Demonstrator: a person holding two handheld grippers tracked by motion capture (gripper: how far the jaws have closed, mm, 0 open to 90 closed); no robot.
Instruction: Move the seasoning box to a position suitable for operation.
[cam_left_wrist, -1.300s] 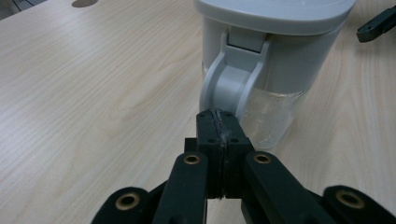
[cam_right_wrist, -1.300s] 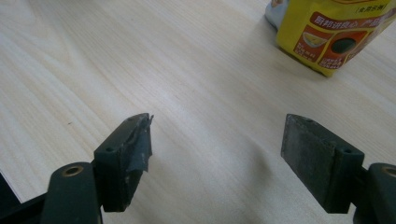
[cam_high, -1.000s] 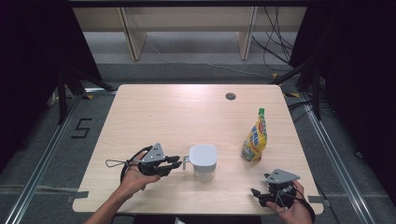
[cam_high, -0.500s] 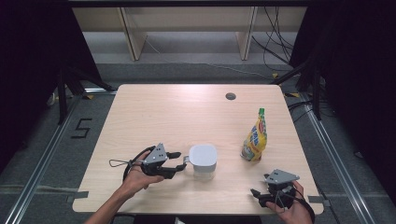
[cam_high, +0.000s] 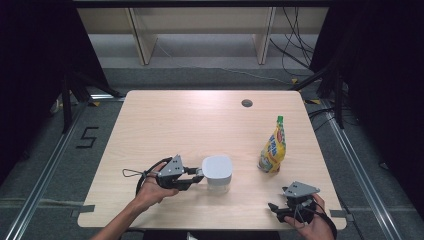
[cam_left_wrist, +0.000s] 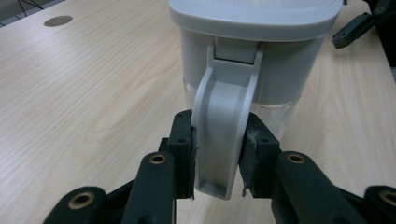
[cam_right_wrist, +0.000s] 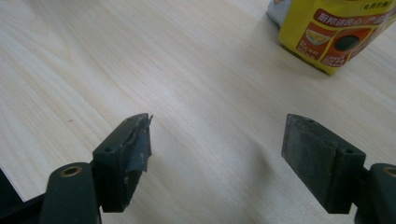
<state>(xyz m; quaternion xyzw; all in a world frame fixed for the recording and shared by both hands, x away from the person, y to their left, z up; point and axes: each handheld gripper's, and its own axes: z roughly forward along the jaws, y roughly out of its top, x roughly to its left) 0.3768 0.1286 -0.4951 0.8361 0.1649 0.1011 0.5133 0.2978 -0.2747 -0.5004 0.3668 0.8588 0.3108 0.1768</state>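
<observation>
At the near edge of the desk (cam_high: 165, 115), on the person's right, the right tool (cam_high: 278, 210) rested in the hand low over the wood, and in the right gripper view its two black jaws stood wide apart with nothing but bare desk between them. The left tool (cam_high: 196, 176) lay further in, at the person's left, and pointed sideways toward the middle of the desk. Its jaws had just been closing, and the handle (cam_left_wrist: 223, 135) of the white pitcher (cam_high: 217, 172) was between them; in the left gripper view both pads (cam_left_wrist: 183, 154) pressed on the two sides of the grey handle, so this tool was clamped on it. The pitcher stood upright on the desk, near the front edge and about in the middle between the two hands, with its flat lid (cam_left_wrist: 256, 14) on top and its clear lower part showing under the grey body. A little further and to the right stood a yellow pouch (cam_high: 273, 147) with a green cap, upright, apart from the pitcher and not touched by any tool; its lower corner showed also at the top of the right gripper view. Far behind, near the back edge, there was a small round hole (cam_high: 246, 103) in the desk.
</observation>
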